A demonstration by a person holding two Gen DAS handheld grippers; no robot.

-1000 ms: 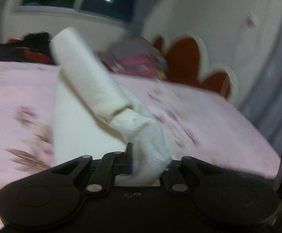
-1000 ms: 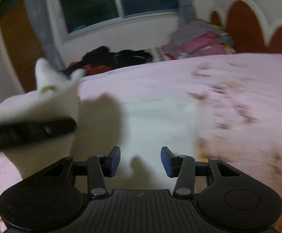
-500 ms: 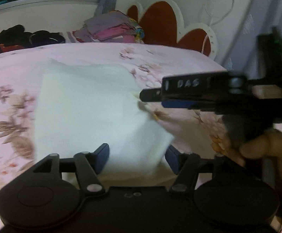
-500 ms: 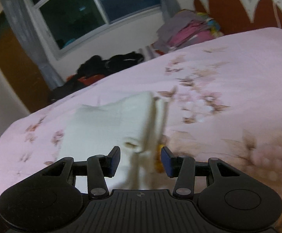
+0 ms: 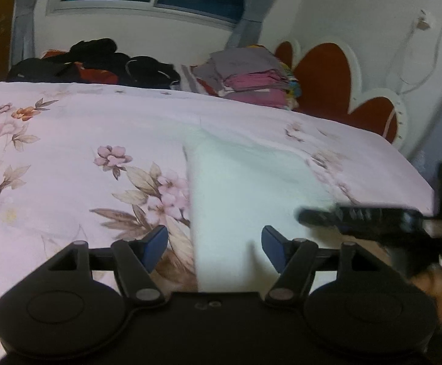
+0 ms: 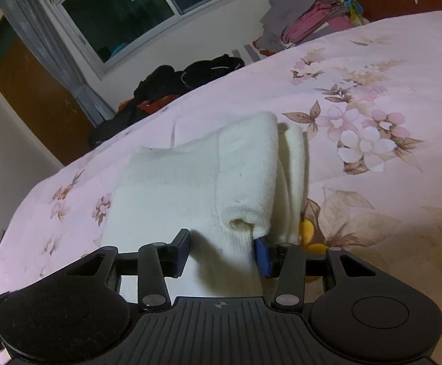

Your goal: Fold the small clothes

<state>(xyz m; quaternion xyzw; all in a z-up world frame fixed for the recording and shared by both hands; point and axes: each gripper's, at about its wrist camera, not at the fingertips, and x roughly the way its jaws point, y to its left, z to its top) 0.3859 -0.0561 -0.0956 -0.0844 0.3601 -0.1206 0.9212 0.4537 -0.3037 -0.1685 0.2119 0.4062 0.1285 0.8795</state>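
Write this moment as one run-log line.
left gripper: opening, empty | right gripper: closing on white garment | garment on bedspread

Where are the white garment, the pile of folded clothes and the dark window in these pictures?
white garment (image 6: 190,182), right wrist view, on its flat middle panel.
pile of folded clothes (image 5: 248,76), left wrist view, on the pink layers under the grey top.
dark window (image 6: 123,9), right wrist view, on the left pane.

Counted: one white garment (image 6: 190,182) on the bed (image 6: 373,60); two clothes piles, one dark (image 5: 93,60), one folded (image 5: 251,76), along its far edge.
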